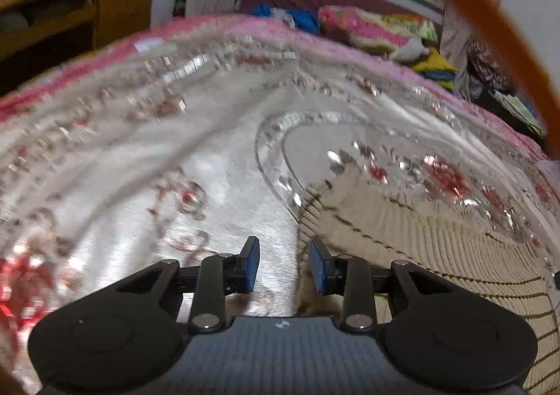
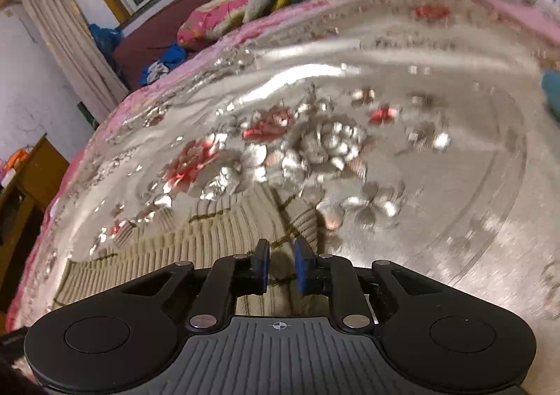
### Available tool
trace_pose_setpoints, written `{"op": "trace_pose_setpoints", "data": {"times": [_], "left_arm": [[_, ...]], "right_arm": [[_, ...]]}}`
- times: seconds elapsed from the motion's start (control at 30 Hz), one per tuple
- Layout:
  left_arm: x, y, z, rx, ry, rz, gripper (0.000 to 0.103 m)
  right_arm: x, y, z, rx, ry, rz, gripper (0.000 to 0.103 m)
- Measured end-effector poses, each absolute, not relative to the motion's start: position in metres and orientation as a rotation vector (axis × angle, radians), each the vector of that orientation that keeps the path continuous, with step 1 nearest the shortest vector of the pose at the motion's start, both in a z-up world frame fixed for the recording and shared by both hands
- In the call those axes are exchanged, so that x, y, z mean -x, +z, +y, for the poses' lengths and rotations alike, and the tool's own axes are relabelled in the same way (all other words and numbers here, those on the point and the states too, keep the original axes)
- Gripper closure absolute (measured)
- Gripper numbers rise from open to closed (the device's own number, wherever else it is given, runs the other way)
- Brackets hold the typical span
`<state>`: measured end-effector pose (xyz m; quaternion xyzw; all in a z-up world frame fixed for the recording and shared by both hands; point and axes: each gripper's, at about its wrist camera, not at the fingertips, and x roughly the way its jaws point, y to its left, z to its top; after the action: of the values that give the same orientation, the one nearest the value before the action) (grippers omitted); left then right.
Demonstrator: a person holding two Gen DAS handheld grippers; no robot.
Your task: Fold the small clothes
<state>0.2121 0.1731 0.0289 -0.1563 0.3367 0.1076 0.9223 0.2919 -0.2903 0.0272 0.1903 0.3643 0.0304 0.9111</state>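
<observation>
A beige ribbed knit garment (image 1: 437, 255) with thin dark stripes lies flat on the shiny silver floral bedcover (image 1: 140, 150). My left gripper (image 1: 283, 244) hovers low over the garment's left edge. Its blue pads stand apart, with the edge and bare bedcover showing in the gap. In the right wrist view the same garment (image 2: 196, 241) spreads to the left and below my right gripper (image 2: 280, 244). That gripper's pads are close together with a narrow gap, and the knit shows through it. I see nothing pressed between either pair of pads.
A wooden cabinet (image 1: 70, 20) stands past the bed's left side. A pink floral pillow (image 1: 367, 27) and blue cloth (image 1: 297, 16) lie on a maroon bed beyond. An orange strap (image 1: 490, 27) crosses the upper right. Something teal (image 2: 551, 90) sits at the bedcover's right edge.
</observation>
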Motion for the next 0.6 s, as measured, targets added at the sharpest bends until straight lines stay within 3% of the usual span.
{"op": "trace_pose_setpoints", "data": {"times": [0.27,0.37,0.53,0.6], "left_arm": [[-0.162,0.034,0.146,0.260,0.092,0.616,0.064],[-0.162,0.019,0.141,0.208,0.125,0.650,0.064],[-0.160,-0.005,0.164,0.309,0.157,0.661,0.050],[-0.160,-0.007,0.169,0.329,0.152,0.651,0.050]], "right_arm": [[-0.276,0.049,-0.235,-0.334,0.216,0.754,0.085],[-0.278,0.049,-0.204,-0.310,0.274,0.773,0.078],[-0.296,0.039,-0.163,-0.283,0.306,0.827,0.072],[-0.305,0.032,-0.150,-0.275,0.303,0.852,0.068]]}}
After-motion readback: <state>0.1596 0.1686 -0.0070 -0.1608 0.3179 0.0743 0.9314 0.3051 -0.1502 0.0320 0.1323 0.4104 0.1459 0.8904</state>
